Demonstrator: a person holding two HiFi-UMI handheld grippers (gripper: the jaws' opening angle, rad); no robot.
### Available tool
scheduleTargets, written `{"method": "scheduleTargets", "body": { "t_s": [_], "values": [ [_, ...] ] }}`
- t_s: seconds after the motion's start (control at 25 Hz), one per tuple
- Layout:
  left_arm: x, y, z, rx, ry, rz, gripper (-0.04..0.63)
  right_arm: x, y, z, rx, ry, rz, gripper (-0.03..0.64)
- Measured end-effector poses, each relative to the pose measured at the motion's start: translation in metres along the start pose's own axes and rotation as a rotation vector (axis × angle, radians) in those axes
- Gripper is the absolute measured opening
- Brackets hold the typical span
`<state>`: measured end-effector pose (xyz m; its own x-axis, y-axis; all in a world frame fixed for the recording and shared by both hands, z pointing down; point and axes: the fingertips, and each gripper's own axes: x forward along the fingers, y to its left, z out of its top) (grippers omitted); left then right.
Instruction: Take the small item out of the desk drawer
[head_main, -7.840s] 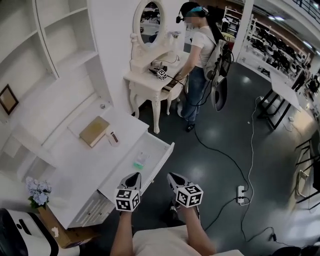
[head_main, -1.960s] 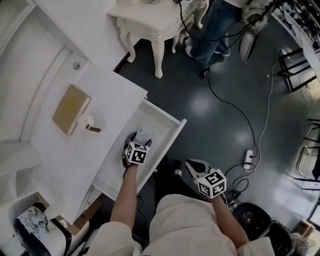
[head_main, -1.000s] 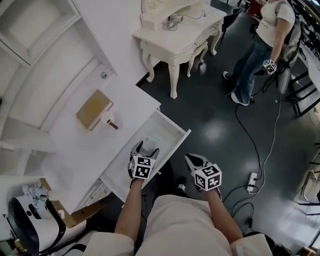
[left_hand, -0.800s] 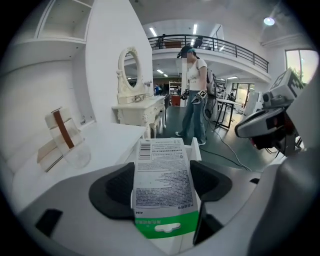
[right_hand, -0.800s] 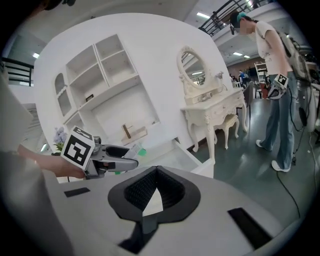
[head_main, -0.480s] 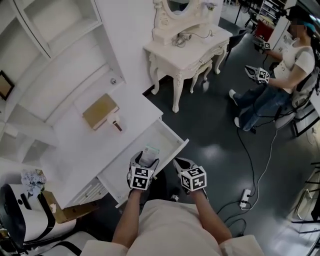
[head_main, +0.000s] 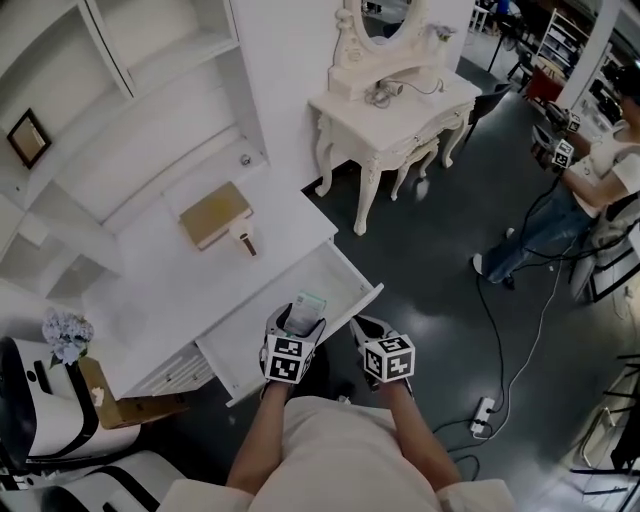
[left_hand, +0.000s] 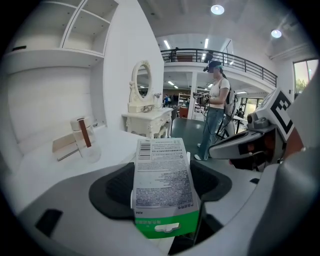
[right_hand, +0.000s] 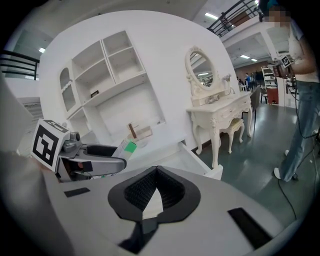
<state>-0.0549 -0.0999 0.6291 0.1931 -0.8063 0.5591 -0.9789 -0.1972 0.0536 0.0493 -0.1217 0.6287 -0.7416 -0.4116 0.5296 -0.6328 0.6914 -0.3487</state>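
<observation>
Now the small white and green paper packet is lifted up above the open white desk drawer, not down inside it like before. The left gripper pinches it tight. The right gripper is squeezed closed, holding nothing. The job looks nearly done.

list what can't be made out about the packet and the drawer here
Print on the packet: left gripper view, too small and blurred to read.
Drawer floor near its front: head view, hidden under the left tongs and the packet.
Drawer inside: left gripper view, hidden behind the packet.
Any label on the small bottle: head view, too small.
</observation>
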Motion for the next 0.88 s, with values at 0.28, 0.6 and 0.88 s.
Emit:
{"method": "scheduleTargets", "body": {
  "t_s": [0.28, 0.6, 0.88],
  "values": [
    [-0.005, 0.007, -0.007, -0.031, -0.004, 0.020, 0.362, -0.003, -0.008, 0.000, 0.034, -0.015, -0.022, 0.025],
    [-0.014, 0.014, -0.012, -0.023, -0.005, 0.042, 0.362, 0.000, -0.004, 0.000, 0.027, -0.013, -0.010, 0.025],
    [-0.014, 0.015, -0.010, -0.020, -0.010, 0.047, 0.362, 0.002, -0.003, 0.002, 0.034, -0.015, -0.005, 0.025]
  ]
}}
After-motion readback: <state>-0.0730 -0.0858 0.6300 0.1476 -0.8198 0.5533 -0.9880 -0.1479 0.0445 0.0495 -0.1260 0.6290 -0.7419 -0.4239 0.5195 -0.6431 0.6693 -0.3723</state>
